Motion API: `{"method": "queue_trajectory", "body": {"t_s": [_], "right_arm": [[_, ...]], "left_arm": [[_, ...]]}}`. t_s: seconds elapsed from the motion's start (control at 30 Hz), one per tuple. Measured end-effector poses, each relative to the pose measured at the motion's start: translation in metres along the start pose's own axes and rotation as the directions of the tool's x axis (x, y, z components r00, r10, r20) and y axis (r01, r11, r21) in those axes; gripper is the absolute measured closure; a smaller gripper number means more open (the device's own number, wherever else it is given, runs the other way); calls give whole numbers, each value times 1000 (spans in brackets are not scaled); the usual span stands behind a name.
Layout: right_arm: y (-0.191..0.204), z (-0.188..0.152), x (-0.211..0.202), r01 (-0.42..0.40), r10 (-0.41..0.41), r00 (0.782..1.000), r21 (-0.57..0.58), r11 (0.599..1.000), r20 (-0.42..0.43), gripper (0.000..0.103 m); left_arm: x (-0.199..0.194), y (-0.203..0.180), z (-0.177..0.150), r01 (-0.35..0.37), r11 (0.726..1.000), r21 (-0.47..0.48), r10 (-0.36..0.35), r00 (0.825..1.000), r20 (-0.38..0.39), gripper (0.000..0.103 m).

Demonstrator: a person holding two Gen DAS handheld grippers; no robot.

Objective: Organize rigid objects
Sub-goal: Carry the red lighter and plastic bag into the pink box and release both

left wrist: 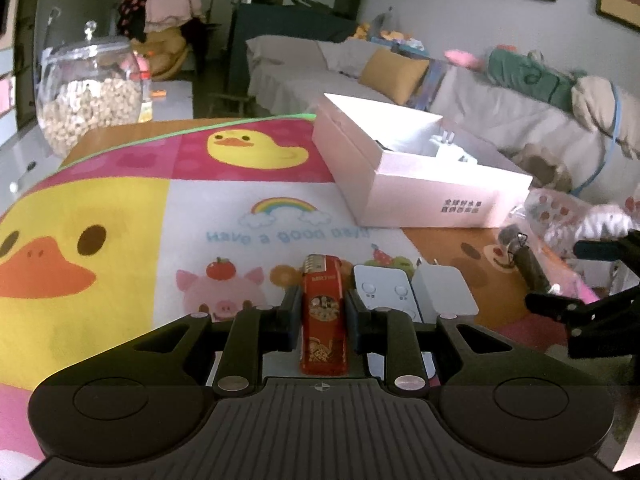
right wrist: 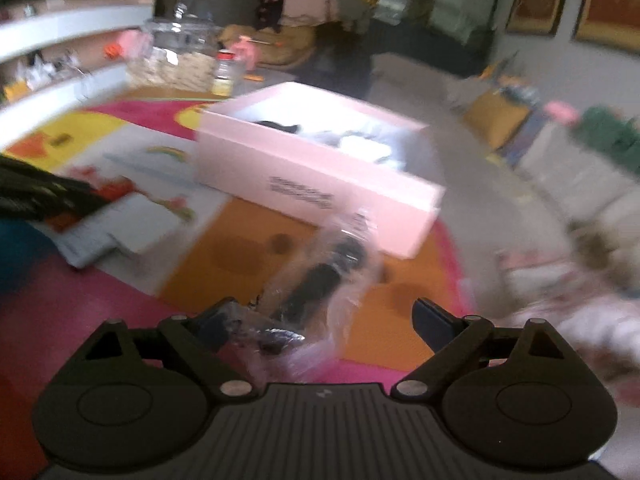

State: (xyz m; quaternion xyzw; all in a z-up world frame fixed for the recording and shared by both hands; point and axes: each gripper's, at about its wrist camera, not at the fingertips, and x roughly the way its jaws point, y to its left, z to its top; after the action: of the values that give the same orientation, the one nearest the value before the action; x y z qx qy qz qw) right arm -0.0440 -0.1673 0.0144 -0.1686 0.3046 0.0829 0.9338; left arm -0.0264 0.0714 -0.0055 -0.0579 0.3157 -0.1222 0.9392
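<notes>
My left gripper (left wrist: 322, 300) is shut on a red lighter (left wrist: 323, 316), which stands lengthwise between the fingers just above the cartoon mat. A white remote (left wrist: 384, 292) and a white flat block (left wrist: 442, 292) lie just right of it. The open pink-white box (left wrist: 404, 164) stands ahead to the right, with white items inside; it also shows in the right wrist view (right wrist: 316, 176). My right gripper (right wrist: 324, 316) is open over a dark object in a clear plastic bag (right wrist: 320, 284), which lies between its fingers. The right wrist view is blurred. The right gripper also shows in the left wrist view (left wrist: 568, 280).
A glass jar of round snacks (left wrist: 90, 96) stands at the mat's far left corner. A printed plastic bag (left wrist: 560, 216) lies right of the box. A sofa with cushions (left wrist: 400, 68) runs behind the table. The colourful mat (left wrist: 120, 208) covers the table.
</notes>
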Motion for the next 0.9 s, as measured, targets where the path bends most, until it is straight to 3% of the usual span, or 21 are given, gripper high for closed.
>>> {"method": "queue_trajectory", "body": {"t_s": [0.1, 0.2, 0.37, 0.43, 0.47, 0.5, 0.57, 0.63, 0.8, 0.9], "right_arm": [[-22, 1, -9, -46, 44, 999, 97, 994, 17, 9], [-44, 7, -12, -122, 112, 992, 246, 962, 53, 9], [-49, 23, 20, -93, 87, 996, 310, 946, 31, 14], [-40, 27, 38, -107, 115, 993, 302, 947, -11, 25], [-36, 27, 45, -112, 127, 991, 294, 949, -32, 37], [-30, 27, 49, -112, 132, 990, 281, 953, -51, 39], [-19, 25, 46, -85, 96, 995, 230, 969, -36, 67], [-15, 25, 39, -121, 132, 991, 208, 971, -37, 80], [-21, 22, 14, -207, 219, 975, 227, 952, -28, 82], [-27, 23, 0, -220, 228, 974, 243, 945, -6, 82]], "left_arm": [[0, -1, 0, -4, 1000, 4, 4, 1000, 2, 76], [0, -6, -1, -20, 999, 25, 20, 1000, 2, 76], [0, -10, -1, -42, 998, 54, 42, 999, 1, 76], [0, -9, -1, -36, 998, 45, 36, 999, 0, 76], [0, -7, -1, -30, 999, 36, 30, 1000, 1, 76], [-1, -5, -2, -23, 999, 24, 23, 1000, 2, 76], [-1, -2, -2, -10, 1000, 6, 10, 1000, 3, 76], [-1, -1, -1, -9, 1000, 4, 9, 1000, 1, 76], [-2, -6, -1, -26, 999, 32, 26, 1000, 2, 77], [-3, -9, -2, -30, 999, 43, 30, 1000, 0, 77]]}}
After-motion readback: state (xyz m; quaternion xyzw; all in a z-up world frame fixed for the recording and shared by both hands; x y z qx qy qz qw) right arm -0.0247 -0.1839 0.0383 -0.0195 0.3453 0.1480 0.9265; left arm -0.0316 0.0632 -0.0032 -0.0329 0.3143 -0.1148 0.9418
